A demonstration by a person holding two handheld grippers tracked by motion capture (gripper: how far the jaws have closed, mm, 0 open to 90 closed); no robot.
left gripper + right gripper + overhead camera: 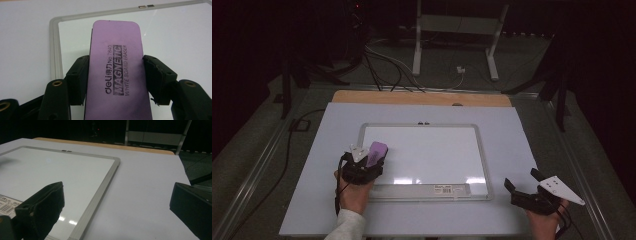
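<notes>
With my left tongs (pixel 368 161) clamped on the purple magnetic whiteboard eraser (pixel 117 72) at the lower left of the whiteboard (pixel 482 150), I should keep it flat and wipe evenly, while my right tongs (pixel 524 181) wait released at lower right.

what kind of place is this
Likely a lab or studio recording setup: a table with a whiteboard, dark curtained surroundings, loose floor cables, and a metal stand behind.

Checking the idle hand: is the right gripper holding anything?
No, the right gripper has its jaws wide apart over the bare table.
</notes>
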